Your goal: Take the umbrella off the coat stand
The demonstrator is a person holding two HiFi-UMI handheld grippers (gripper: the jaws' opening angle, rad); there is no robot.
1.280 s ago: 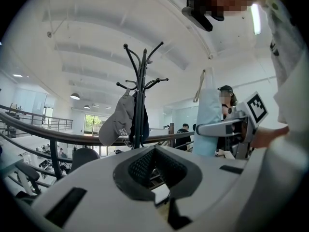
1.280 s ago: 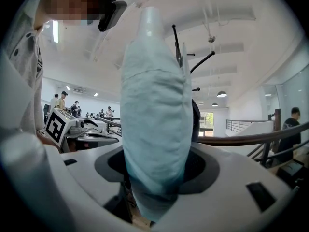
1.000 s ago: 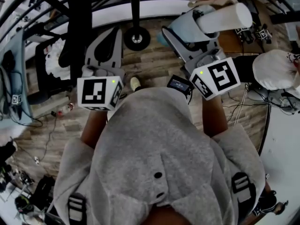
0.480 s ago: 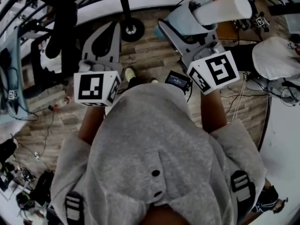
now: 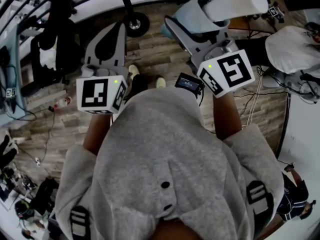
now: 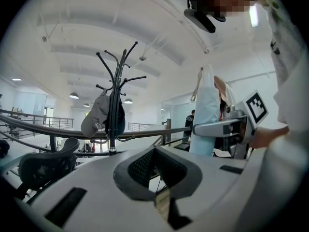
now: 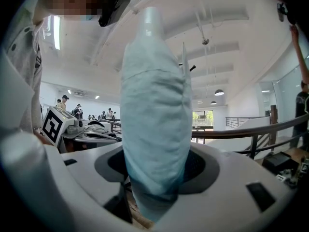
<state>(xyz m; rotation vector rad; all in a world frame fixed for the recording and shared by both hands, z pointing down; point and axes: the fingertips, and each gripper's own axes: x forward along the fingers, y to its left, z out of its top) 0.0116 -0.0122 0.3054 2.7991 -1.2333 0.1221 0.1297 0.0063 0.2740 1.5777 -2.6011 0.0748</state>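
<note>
A folded pale-blue umbrella (image 7: 152, 120) stands upright between the jaws of my right gripper (image 7: 154, 178), which is shut on its lower part. In the head view the umbrella (image 5: 235, 4) sticks out past the right gripper (image 5: 197, 31) at the top right. My left gripper (image 5: 116, 31) is shut and holds nothing. In the left gripper view the gripper (image 6: 155, 151) points at the black coat stand (image 6: 112, 105), which carries a grey cap and a dark bag some way off. The held umbrella (image 6: 205, 115) shows to its right. The stand's round base (image 5: 136, 23) lies ahead of both grippers.
A metal railing (image 6: 58, 129) runs behind the stand, with a black office chair (image 6: 43, 166) to its left. Cables and gear litter the wood floor (image 5: 30, 149) on the left. A white-covered object (image 5: 290, 46) and a person (image 5: 292, 199) are on the right.
Both grippers and the held umbrella have drawn back from the coat stand. The stand's base has slid up and left in the head view, and the person's shoes have come into sight.
</note>
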